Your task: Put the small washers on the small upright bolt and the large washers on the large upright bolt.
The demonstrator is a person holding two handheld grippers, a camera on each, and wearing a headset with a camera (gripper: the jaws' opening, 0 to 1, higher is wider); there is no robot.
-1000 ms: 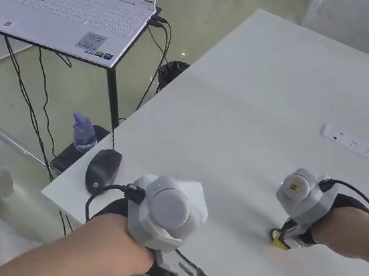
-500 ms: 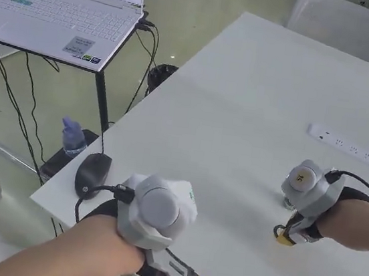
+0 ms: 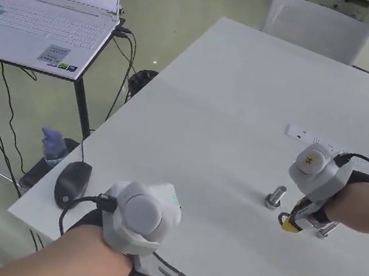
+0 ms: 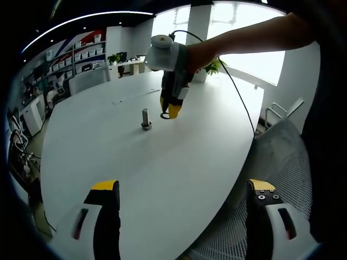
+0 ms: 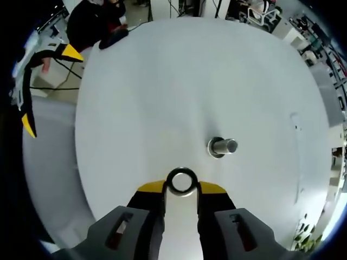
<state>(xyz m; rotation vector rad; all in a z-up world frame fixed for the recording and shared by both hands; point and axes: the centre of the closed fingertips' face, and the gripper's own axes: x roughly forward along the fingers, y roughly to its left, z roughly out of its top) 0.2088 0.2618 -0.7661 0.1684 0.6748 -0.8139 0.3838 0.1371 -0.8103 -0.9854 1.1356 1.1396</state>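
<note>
The right tool (image 5: 181, 187) is clamped on a washer (image 5: 169, 182), which it holds just beside the upright bolt (image 5: 222, 146) on the bench (image 5: 162, 81). The left tool (image 4: 182, 187), jaws apart and empty, is well apart from that bolt.

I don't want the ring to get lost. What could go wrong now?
1. The right tongs pinch the ring only at their very tips, so it might slip out and roll away across the table.
2. The ring is beside the upright bolt, not over it. If it comes down off-centre, it could hit the bolt's top, miss, or tip the bolt over.
</note>
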